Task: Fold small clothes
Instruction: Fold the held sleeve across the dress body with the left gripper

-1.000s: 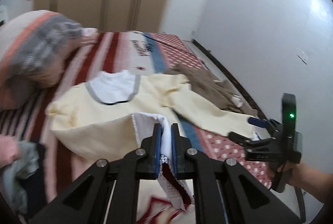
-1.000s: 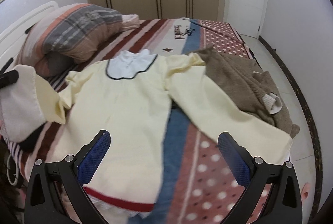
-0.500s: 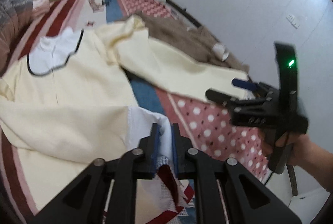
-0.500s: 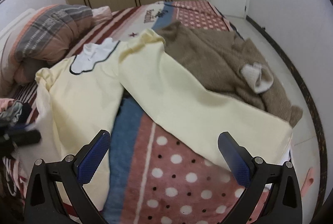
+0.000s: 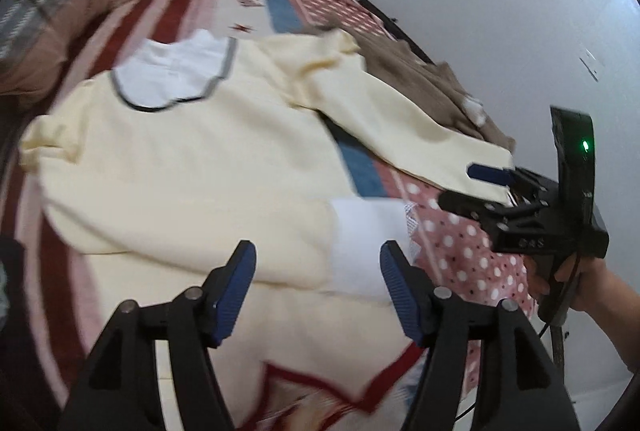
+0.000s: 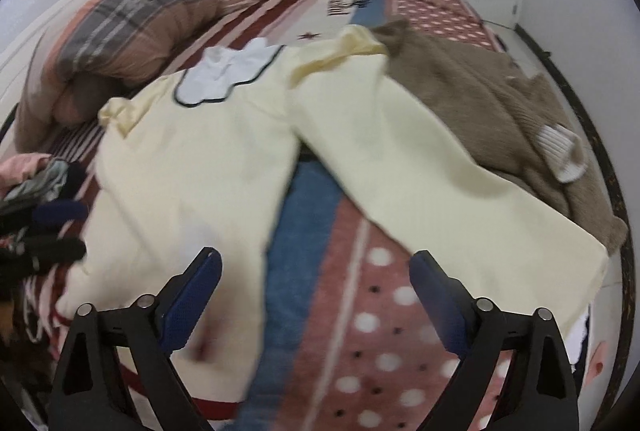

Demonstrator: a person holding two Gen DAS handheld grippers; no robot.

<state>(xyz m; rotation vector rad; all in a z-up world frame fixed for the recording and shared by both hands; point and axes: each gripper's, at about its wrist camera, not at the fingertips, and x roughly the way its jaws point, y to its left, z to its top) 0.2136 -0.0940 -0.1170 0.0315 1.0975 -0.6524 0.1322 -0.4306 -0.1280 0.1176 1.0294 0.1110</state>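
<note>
Left wrist: left gripper (image 5: 316,271) wide open, empty, over folded-in white cuff (image 5: 366,231). Yellow top (image 5: 192,159) spread mid-bed.

Right wrist: right gripper (image 6: 316,291) gaping, empty. Other sleeve (image 6: 432,171) stretched toward bed's right edge. Guessing sleeve-fold stage; next, pinch sleeve end, fold inward.

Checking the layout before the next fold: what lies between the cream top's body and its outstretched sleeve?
In the right wrist view, bare bedspread, its blue stripe, fills the wedge between the cream top and its sleeve; nothing lies on it.

Bed (image 6: 360,311): yellow top (image 6: 208,159), brown sweater (image 6: 480,99), pillow (image 6: 132,27).
</note>
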